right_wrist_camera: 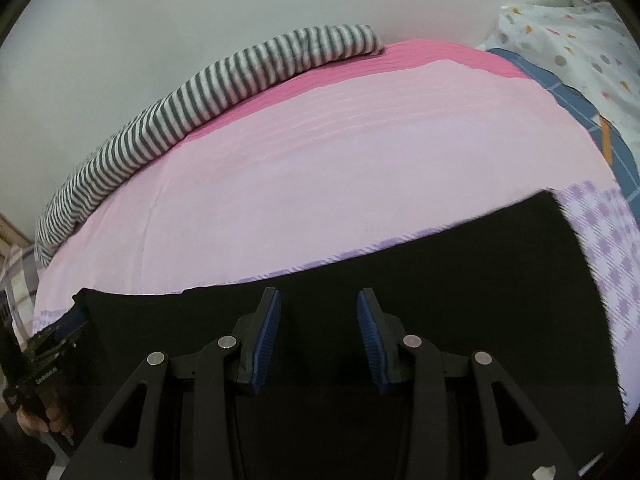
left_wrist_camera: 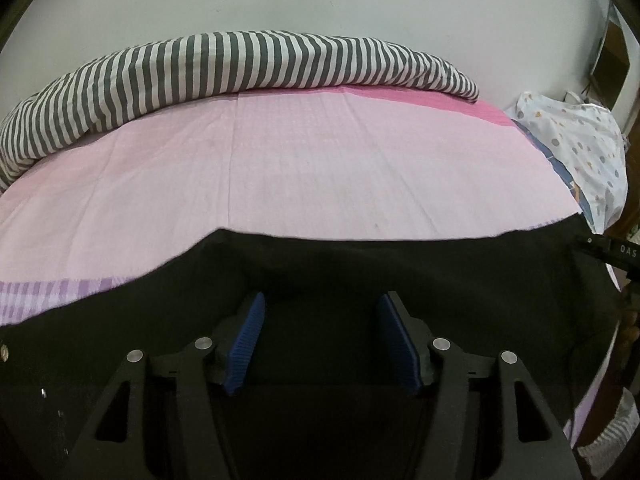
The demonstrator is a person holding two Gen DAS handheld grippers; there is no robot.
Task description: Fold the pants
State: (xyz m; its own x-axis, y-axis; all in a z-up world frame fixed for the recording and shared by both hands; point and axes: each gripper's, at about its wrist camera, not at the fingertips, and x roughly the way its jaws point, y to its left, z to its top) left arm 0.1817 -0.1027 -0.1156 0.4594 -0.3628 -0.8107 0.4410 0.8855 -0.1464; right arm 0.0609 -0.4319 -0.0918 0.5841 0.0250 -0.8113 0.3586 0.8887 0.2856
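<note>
Black pants [left_wrist_camera: 360, 272] lie flat on a pink bed sheet [left_wrist_camera: 280, 168], filling the near part of both views. My left gripper [left_wrist_camera: 320, 304] is open, its blue pads [left_wrist_camera: 250, 332] spread apart just above the black cloth. My right gripper [right_wrist_camera: 318, 300] is open too, its blue pads [right_wrist_camera: 268, 328] apart over the pants [right_wrist_camera: 440, 280] near their far edge. Neither gripper holds anything. In the left wrist view the other gripper [left_wrist_camera: 612, 256] shows at the right edge; in the right wrist view the other gripper [right_wrist_camera: 44, 364] shows at the lower left.
A rolled grey-and-white striped blanket [left_wrist_camera: 240, 64] lies along the far side of the bed by the wall, also in the right wrist view [right_wrist_camera: 200, 92]. A white spotted pillow [left_wrist_camera: 576, 148] sits at the right end [right_wrist_camera: 580, 40]. Lilac checked sheet [right_wrist_camera: 608, 256] shows beside the pants.
</note>
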